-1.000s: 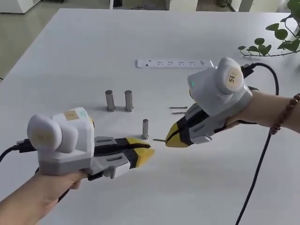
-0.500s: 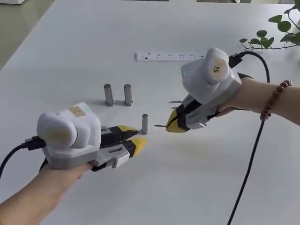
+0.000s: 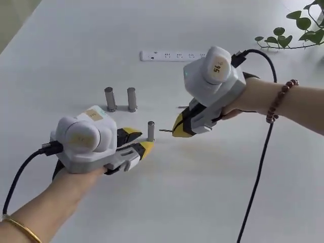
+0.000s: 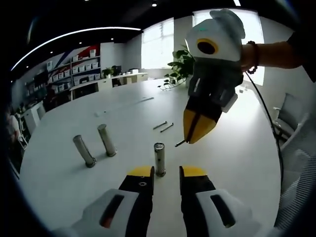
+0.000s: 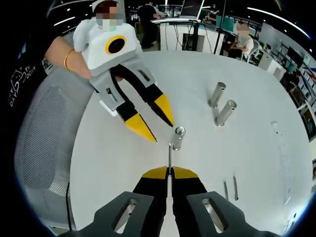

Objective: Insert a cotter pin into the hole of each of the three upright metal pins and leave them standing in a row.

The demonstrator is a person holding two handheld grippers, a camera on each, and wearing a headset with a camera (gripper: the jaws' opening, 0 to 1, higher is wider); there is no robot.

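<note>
The right tool [image 5: 169,172] is clamped tight on one cotter pin [image 5: 169,157], gripped by its rear end; the thin shaft sticks straight out ahead of the yellow tips and points at the near metal pin [image 5: 177,138]. In the head view its free end stops just short of that pin, with a sliver of worktop [image 3: 76,45] showing between them.

The left tool [image 4: 166,173] holds nothing; its jaws stand apart with a narrow gap. In the left gripper view the near metal pin stands upright right at the mouth of that gap; in the right gripper view the yellow tips sit just beside the pin, and whether either tip touches it cannot be told. The two tools face each other across this pin, left tool from one side, right tool from the other.

There are three metal pins, all upright; behind the near one, the other two metal pins [image 3: 120,99] stand close together side by side, set apart from it and not in line with it. There are three cotter pins; besides the held one, two loose cotter pins [image 4: 163,126] lie flat and roughly parallel on the worktop behind the right tool. One white power strip [image 3: 172,55] lies farther back; one leafy plant [image 3: 298,38] reaches in at the far corner.
</note>
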